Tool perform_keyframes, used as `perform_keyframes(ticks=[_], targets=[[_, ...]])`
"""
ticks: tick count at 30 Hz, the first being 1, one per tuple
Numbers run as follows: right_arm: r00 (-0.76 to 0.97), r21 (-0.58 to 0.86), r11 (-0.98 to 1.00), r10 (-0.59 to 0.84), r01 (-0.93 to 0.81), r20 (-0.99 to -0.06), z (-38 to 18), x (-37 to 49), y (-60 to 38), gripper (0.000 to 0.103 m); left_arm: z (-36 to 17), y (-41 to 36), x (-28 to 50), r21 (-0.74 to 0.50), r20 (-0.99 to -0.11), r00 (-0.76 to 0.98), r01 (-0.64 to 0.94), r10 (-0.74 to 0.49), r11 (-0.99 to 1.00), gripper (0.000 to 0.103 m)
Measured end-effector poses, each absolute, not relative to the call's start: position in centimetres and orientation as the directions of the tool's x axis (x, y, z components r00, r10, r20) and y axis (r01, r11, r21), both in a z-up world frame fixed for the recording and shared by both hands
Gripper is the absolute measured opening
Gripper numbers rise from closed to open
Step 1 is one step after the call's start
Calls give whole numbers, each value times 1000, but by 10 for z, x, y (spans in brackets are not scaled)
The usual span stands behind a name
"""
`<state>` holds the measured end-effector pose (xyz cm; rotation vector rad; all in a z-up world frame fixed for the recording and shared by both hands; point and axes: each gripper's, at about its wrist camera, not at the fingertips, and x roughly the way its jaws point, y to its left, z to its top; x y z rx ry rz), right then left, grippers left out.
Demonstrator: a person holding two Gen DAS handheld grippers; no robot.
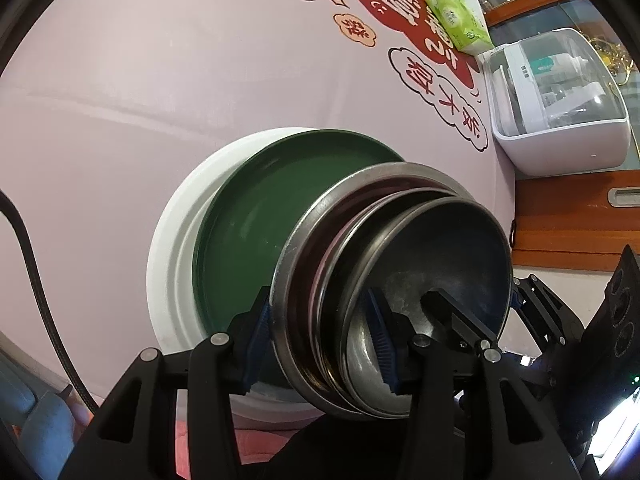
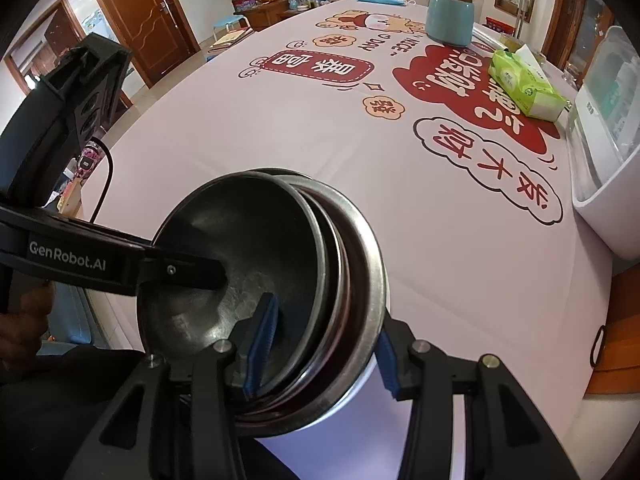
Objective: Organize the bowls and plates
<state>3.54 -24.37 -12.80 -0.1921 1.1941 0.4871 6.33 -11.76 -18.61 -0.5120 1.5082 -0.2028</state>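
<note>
A stack of nested steel bowls (image 1: 400, 280) is held tilted near the table's front edge. My left gripper (image 1: 324, 344) is shut on the stack's rims, one pad outside and one inside the innermost bowl. My right gripper (image 2: 324, 344) is shut on the same stack of bowls (image 2: 260, 264) from the other side. Behind the bowls in the left wrist view, a dark green plate (image 1: 256, 232) lies in a white plate (image 1: 176, 248) on the table. The left gripper's finger (image 2: 176, 270) reaches into the bowl in the right wrist view.
A pink printed tablecloth (image 2: 320, 128) covers the table. A green tissue pack (image 2: 524, 84), a teal jar (image 2: 448, 20) and a white lidded container (image 1: 560, 108) stand at the far right. A black cable (image 1: 32, 264) runs along the left.
</note>
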Motion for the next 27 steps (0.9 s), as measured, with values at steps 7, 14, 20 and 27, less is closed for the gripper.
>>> perform_keyframes(ticks=[7,14,20,27], targets=[[329,121,908,266,-401,-906,-123,31,-255,58,-182,-115,54,-439,-899,83,-178,-431,881,44],[352,126,918,267,-377,-897,-122,22,-256,61,-174,-114,40,-426,-904,121,-158,-410,891,44],[392,127,931,264,-341,-881,-118,14,-260,61,-163,-108,30,-426,-899,172,-138,-402,894,44],[457,144,948,266,-285,-849,-112,-11,-271,61,-148,-111,21,-394,-895,258,-78,-363,916,44]])
